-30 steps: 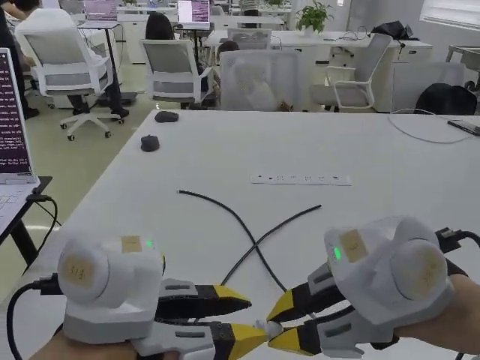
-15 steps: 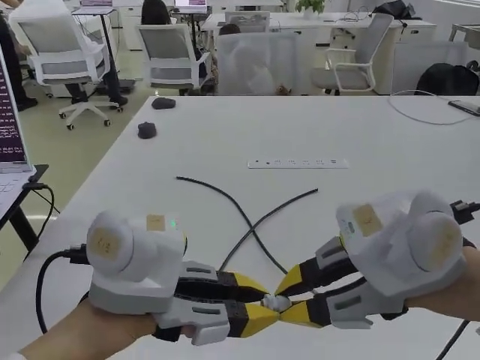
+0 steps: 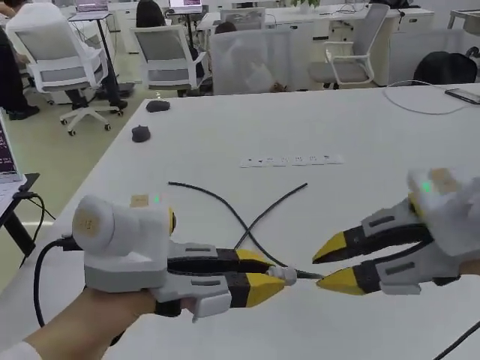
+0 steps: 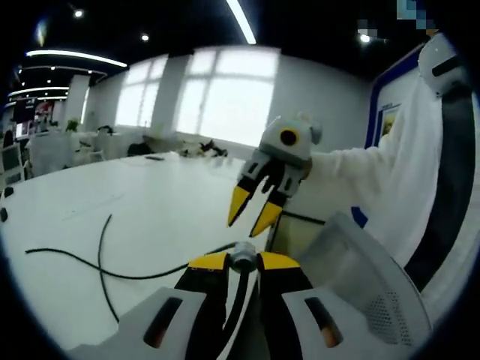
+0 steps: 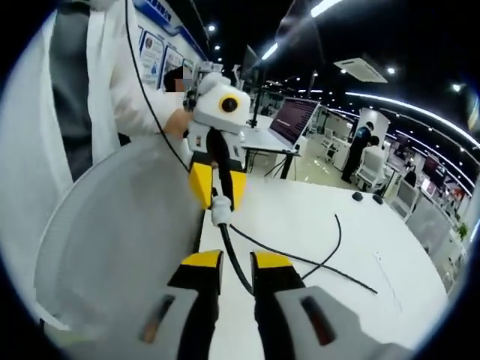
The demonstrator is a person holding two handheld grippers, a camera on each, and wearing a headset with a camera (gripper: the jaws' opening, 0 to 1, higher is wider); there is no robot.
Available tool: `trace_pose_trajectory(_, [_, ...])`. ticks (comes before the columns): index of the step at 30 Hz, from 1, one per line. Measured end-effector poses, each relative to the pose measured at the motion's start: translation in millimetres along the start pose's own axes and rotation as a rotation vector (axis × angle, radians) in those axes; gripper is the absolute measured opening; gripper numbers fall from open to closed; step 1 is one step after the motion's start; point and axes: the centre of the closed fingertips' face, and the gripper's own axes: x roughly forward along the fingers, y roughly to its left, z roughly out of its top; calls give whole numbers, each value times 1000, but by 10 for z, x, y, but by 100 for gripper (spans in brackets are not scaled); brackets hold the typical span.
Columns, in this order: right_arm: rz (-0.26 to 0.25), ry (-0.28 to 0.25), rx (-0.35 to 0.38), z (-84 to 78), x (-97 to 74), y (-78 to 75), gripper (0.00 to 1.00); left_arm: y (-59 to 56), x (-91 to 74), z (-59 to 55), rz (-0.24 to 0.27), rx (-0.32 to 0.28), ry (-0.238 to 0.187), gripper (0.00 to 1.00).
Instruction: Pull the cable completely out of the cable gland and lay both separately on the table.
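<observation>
1. The cable gland (image 3: 280, 274), a small white piece, is sitting low in the centre of the head view, raised off the table (image 3: 360, 127). The left tool (image 3: 271, 274) is gripping it tight between its yellow tips.
2. A short black run of cable (image 3: 304, 275) is poking out of the gland toward the right, so it is not out yet. Its end is lying between the jaws of the right tool (image 3: 321, 271), which are standing parted and pinching nothing.
3. As I see it, the right tool is risking a bite on the very tip and a slip-off. A crooked pull could also be twisting the gland out of the left tool's small hold.
4. Two black strands (image 3: 250, 231) are crossing on the table just above the tools, and a long pull could be snagging them. I cannot tell which one is feeding the gland.
5. Farther up, a white power strip (image 3: 291, 160) is lying mid-frame and two dark mice (image 3: 141, 133) are resting at upper left. Office chairs (image 3: 171, 56) are lining the far edge, and none of these is blocking the work.
</observation>
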Motion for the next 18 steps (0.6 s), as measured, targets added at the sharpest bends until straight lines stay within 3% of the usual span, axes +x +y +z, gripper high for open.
trace_pose_trajectory(3, [-24,-33,70,-49,-139,-14,19,-43,80,76,-15,2,-37,15])
trace_pose_trajectory(4, [-9,-51,111,-32,-156,26,21,-49,101,94,-19,4,-46,15])
trace_pose_trajectory(6, [1,-56,97,-13,-148,59,20,-73,117,111,-33,12,-54,15])
trace_pose_trajectory(9, [20,-52,78,37,-51,110,21,-104,122,139,-55,22,-69,15])
trace_pose_trajectory(14, [67,-96,93,141,145,149,22,-105,70,162,-56,27,-106,15])
trace_pose_trajectory(17, [101,-121,104,196,256,195,22,-84,-17,179,-39,5,-168,15])
trace_pose_trajectory(18, [109,-129,108,213,283,208,22,-61,-76,143,-30,-31,-194,15])
